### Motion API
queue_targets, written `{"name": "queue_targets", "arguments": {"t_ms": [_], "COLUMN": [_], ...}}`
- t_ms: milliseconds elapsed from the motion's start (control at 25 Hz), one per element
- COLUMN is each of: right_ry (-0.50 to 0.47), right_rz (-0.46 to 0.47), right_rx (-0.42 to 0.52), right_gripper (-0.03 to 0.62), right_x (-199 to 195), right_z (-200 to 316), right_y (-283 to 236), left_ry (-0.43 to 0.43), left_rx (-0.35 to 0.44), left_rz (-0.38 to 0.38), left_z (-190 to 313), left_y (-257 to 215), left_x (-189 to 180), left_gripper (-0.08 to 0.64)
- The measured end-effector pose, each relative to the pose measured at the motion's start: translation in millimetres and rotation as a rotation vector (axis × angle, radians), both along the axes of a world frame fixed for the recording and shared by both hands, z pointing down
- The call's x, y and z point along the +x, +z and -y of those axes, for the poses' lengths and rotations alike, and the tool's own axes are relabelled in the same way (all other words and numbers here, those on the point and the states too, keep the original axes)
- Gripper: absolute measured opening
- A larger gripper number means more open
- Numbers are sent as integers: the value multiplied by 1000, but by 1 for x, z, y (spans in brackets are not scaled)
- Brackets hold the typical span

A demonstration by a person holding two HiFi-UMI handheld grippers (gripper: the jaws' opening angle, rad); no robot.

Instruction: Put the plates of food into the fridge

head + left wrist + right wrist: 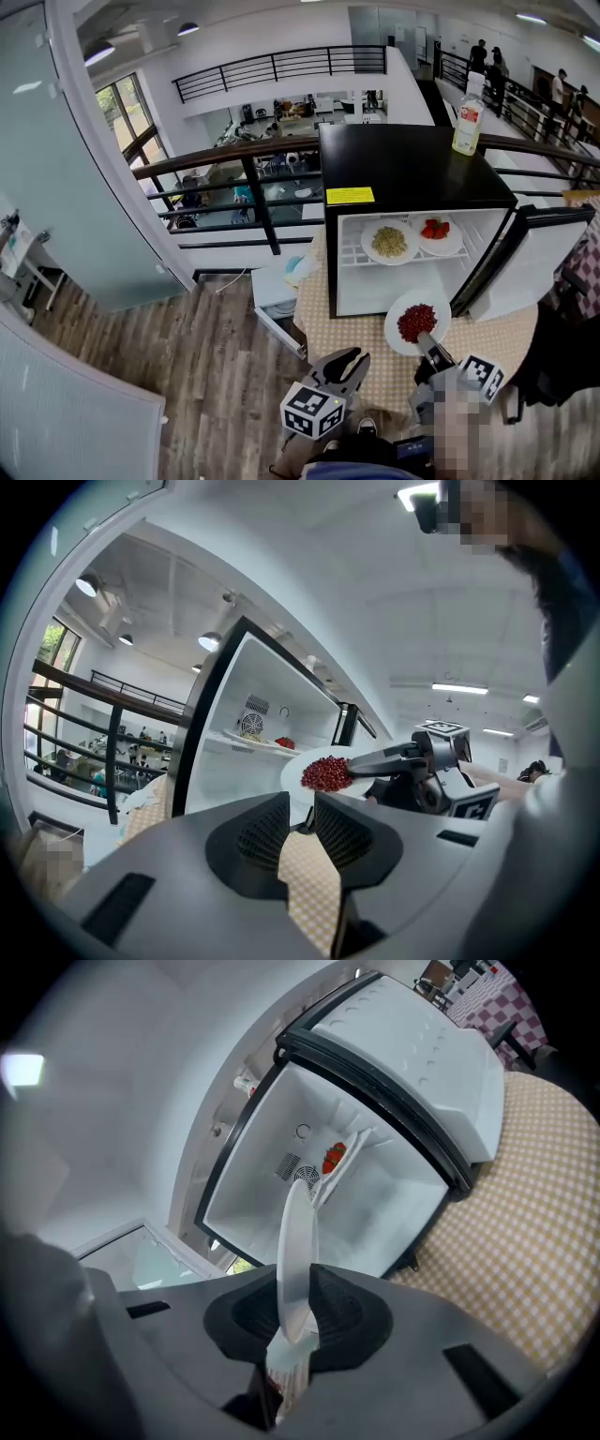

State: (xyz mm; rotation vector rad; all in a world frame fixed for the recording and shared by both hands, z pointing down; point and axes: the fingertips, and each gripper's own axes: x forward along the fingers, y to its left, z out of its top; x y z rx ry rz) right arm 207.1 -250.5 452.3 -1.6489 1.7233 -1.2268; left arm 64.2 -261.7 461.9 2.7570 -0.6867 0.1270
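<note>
The plate of red food (pixel 417 322) sits in the lower right of the head view, held just in front of the open fridge (pixel 403 164), low before its bottom compartment and above the checked tablecloth (pixel 492 342). The right gripper (pixel 426 339) reaches up from the bottom edge of the frame and has the plate by its near rim. In the right gripper view the plate (pixel 298 1241) stands edge-on at the centre. Its rim is pinched between the two dark pads (pixel 330 1309), which are closed tight on it, and the rest of the disc juts out past the fingertips towards the white fridge interior (pixel 384 1208).

On the fridge shelf, upper centre right of the head view, lie two more plates: one with pale yellowish food (pixel 389 242) and one with red pieces (pixel 437 231) just to its right. The fridge door (pixel 525 267) swings open to the right. A bottle (pixel 467 117) stands on top of the fridge.

The left gripper (pixel 345 364) is at the bottom centre of the head view, well left of the held plate. In its own view the jaws stand slightly apart with only tablecloth showing through the gap between the pads (pixel 262 832); nothing is in them.
</note>
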Motion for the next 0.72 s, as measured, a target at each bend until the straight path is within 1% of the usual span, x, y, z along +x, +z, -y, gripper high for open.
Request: {"name": "queue_targets", "arguments": {"t_ms": [160, 440, 560, 720], "right_ry": [-54, -115, -142, -169], "right_rz": [23, 51, 102, 208], "right_rx": [80, 123, 136, 145], "right_gripper": [64, 64, 64, 64], "right_x": [12, 16, 9, -5], "right_z": [37, 101, 130, 168], "right_y": [-25, -44, -47, -50], "left_ry": [-27, -57, -80, -117], "left_rx": [13, 32, 38, 42], "left_rz": [-1, 8, 15, 25], "left_z": [17, 33, 41, 51], "left_y": [-5, -12, -12, -13], "left_x": [11, 24, 23, 17], "left_gripper": [78, 78, 78, 78]}}
